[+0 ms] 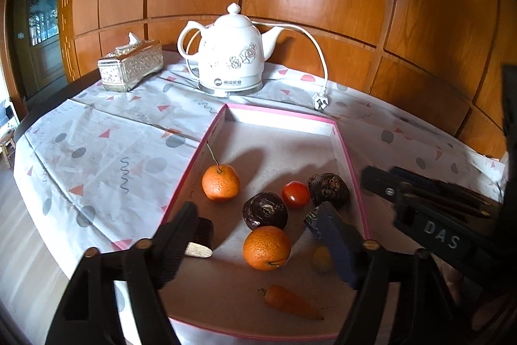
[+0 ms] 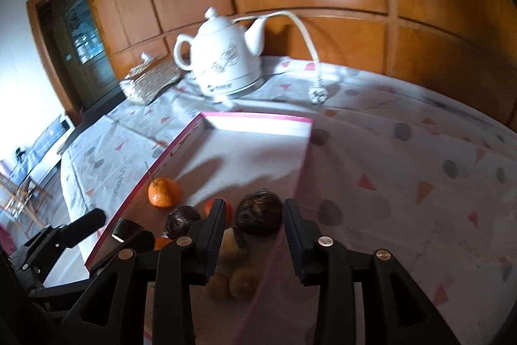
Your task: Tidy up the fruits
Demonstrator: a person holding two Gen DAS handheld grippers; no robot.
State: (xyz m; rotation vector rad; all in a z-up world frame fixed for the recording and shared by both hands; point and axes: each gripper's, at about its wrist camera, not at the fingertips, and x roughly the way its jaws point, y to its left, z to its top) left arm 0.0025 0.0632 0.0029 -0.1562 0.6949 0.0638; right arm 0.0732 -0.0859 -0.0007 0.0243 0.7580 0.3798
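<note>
Two oranges (image 1: 221, 182) (image 1: 267, 247) sit in the pink-rimmed tray (image 1: 281, 115) on the worktop (image 1: 97, 151), one far left, one near centre. Between them: tomato (image 1: 295, 194), two dark round fruits (image 1: 265, 210) (image 1: 328, 189); carrot (image 1: 290, 303) lies nearest. Left tongs (image 1: 258, 235) are spread wide over the tray, nothing between the fingers. Right tongs (image 2: 253, 228) are also apart, gripping nothing, straddling the tray's right wall. White kettle (image 1: 231, 54) and silver tissue box (image 1: 131, 65) stand at the far side.
</note>
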